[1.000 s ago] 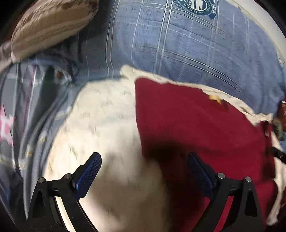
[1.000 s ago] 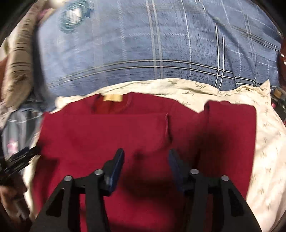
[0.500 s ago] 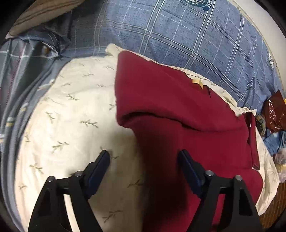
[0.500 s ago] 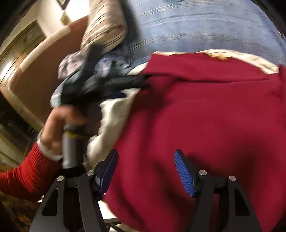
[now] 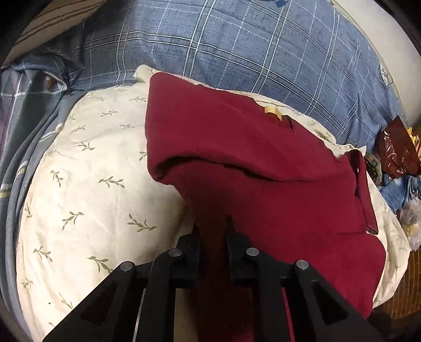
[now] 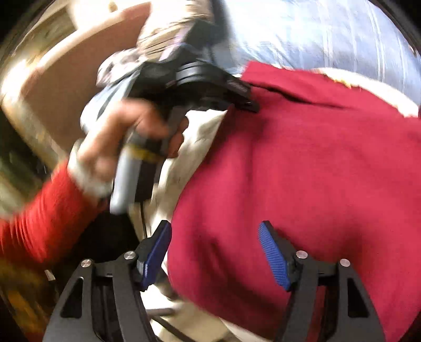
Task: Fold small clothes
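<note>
A dark red garment (image 5: 263, 171) lies partly folded on a cream leaf-print pillow (image 5: 92, 171), a tan label (image 5: 272, 111) at its far edge. My left gripper (image 5: 211, 227) is shut on the garment's near left edge, with red cloth pinched between the black fingers. In the right wrist view the same garment (image 6: 302, 171) fills the right half. My right gripper (image 6: 214, 250) hovers over its lower left edge. Its jaws are opening and the blue pads (image 6: 273, 252) stand apart from the cloth. The left gripper (image 6: 250, 104) bites the garment's edge further up, held by a hand (image 6: 118, 136) in a red sleeve.
Blue plaid bedding (image 5: 250, 52) spreads behind the pillow, with a striped cushion (image 5: 52, 15) at the far left. A dark red plastic bag (image 5: 397, 150) and crumpled blue cloth (image 5: 402, 189) lie at the right. A brown headboard (image 6: 65, 86) stands at the left.
The left jaws have closed on the garment's edge. The right gripper has swung left across the garment, rolled and opened wider, bringing the left hand and gripper into its view.
</note>
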A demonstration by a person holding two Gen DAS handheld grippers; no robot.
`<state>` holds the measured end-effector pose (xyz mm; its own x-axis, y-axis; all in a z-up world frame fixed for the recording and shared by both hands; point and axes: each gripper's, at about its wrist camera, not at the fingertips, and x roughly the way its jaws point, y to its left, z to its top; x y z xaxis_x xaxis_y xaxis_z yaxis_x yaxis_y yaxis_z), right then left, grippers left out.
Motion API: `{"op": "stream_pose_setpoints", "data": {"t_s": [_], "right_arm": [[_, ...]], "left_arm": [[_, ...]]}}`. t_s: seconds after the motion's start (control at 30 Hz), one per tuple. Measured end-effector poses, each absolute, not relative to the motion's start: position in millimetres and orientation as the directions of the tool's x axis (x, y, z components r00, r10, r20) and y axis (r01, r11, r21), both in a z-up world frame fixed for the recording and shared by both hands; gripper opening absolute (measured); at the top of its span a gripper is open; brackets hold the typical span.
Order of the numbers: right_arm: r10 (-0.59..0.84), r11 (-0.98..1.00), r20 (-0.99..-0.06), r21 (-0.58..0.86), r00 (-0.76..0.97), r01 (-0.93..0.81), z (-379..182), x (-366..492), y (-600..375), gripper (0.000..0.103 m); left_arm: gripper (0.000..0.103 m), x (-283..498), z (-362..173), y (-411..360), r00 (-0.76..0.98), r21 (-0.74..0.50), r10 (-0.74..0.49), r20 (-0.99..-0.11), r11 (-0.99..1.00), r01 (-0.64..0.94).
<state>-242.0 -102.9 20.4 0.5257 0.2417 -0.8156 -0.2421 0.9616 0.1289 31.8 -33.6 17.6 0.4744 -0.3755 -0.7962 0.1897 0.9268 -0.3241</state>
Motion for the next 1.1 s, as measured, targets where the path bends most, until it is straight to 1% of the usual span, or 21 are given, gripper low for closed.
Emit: {"op": "stream_pose_setpoints", "data": {"t_s": [0.03, 0.13, 0.2, 0.3, 0.37, 0.4, 0.43, 0.47, 0.5, 0.57, 0.67, 0.73, 0.8, 0.83, 0.9, 0.93, 0.97, 1.0, 1.03, 1.07, 1.1], "right_arm": [[0.216, 0.954, -0.817, 0.061, 0.535, -0.293, 18, -253, -95, 0.08], [0.14, 0.905, -0.817, -0.122, 0.559, -0.406, 3, -278, -70, 0.081], [0.088, 0.892, -0.819, -0.189, 0.567, -0.411, -10, -281, -63, 0.081], [-0.022, 0.857, -0.806, -0.32, 0.592, -0.404, -38, -276, -56, 0.077], [-0.03, 0.85, -0.778, -0.35, 0.627, -0.394, -40, -277, -50, 0.068], [-0.007, 0.868, -0.785, -0.313, 0.62, -0.387, -35, -274, -51, 0.054], [0.041, 0.896, -0.795, -0.24, 0.606, -0.374, -27, -266, -57, 0.029], [0.099, 0.918, -0.802, -0.155, 0.588, -0.366, -19, -260, -61, 0.017], [0.158, 0.931, -0.807, -0.07, 0.569, -0.358, -13, -254, -65, 0.01], [0.22, 0.937, -0.803, 0.017, 0.554, -0.348, -8, -248, -66, 0.008], [0.315, 0.918, -0.794, 0.116, 0.52, -0.379, -5, -246, -56, 0.008], [0.357, 0.905, -0.787, 0.157, 0.503, -0.396, -6, -247, -48, 0.008], [0.358, 0.906, -0.796, 0.17, 0.488, -0.387, -19, -243, -47, 0.009], [0.346, 0.912, -0.805, 0.169, 0.481, -0.374, -26, -239, -49, 0.013], [0.359, 0.917, -0.812, 0.216, 0.46, -0.336, -30, -230, -63, 0.014], [0.377, 0.915, -0.805, 0.247, 0.458, -0.319, -24, -229, -74, 0.017], [0.387, 0.914, -0.791, 0.262, 0.474, -0.308, -14, -225, -86, 0.022], [0.372, 0.924, -0.772, 0.253, 0.515, -0.288, 1, -226, -101, 0.036], [0.329, 0.943, -0.753, 0.223, 0.57, -0.248, 18, -227, -121, 0.052], [0.275, 0.961, -0.737, 0.193, 0.618, -0.198, 32, -228, -141, 0.058], [0.206, 0.978, -0.722, 0.16, 0.661, -0.13, 46, -228, -165, 0.069]], "left_arm": [[0.014, 32, 17, -34, 0.473, -0.326, -0.375, -0.797, 0.927, 0.185], [0.014, 31, 17, -33, 0.476, -0.329, -0.374, -0.796, 0.927, 0.178], [0.014, 30, 18, -33, 0.478, -0.33, -0.373, -0.796, 0.928, 0.174], [0.013, 29, 18, -30, 0.477, -0.341, -0.38, -0.793, 0.925, 0.17], [0.012, 29, 19, -27, 0.476, -0.352, -0.388, -0.789, 0.921, 0.167], [0.012, 28, 20, -25, 0.477, -0.358, -0.392, -0.786, 0.919, 0.166], [0.011, 28, 22, -24, 0.48, -0.363, -0.396, -0.783, 0.917, 0.165], [0.011, 27, 25, -22, 0.486, -0.368, -0.402, -0.776, 0.915, 0.168], [0.01, 25, 30, -20, 0.496, -0.371, -0.406, -0.768, 0.912, 0.173], [0.01, 20, 37, -14, 0.506, -0.38, -0.415, -0.756, 0.908, 0.177], [0.009, 7, 44, -3, 0.502, -0.368, -0.411, -0.761, 0.911, 0.187], [0.009, -1, 45, 0, 0.513, -0.314, -0.369, -0.775, 0.929, 0.195], [0.01, -1, 36, 2, 0.496, -0.267, -0.323, -0.806, 0.946, 0.183], [0.013, 1, 31, 7, 0.482, -0.253, -0.297, -0.824, 0.955, 0.155], [0.019, 5, 29, 18, 0.472, -0.267, -0.284, -0.835, 0.958, 0.105], [0.023, 5, 32, 24, 0.483, -0.264, -0.271, -0.833, 0.961, 0.085], [0.024, 3, 40, 29, 0.514, -0.257, -0.257, -0.818, 0.964, 0.074], [0.029, 0, 47, 32, 0.549, -0.251, -0.245, -0.799, 0.966, 0.066], [0.037, -3, 57, 35, 0.588, -0.247, -0.234, -0.774, 0.967, 0.059], [0.042, -6, 63, 36, 0.612, -0.251, -0.233, -0.756, 0.966, 0.057], [0.048, -8, 68, 35, 0.633, -0.26, -0.237, -0.737, 0.964, 0.058]]}}
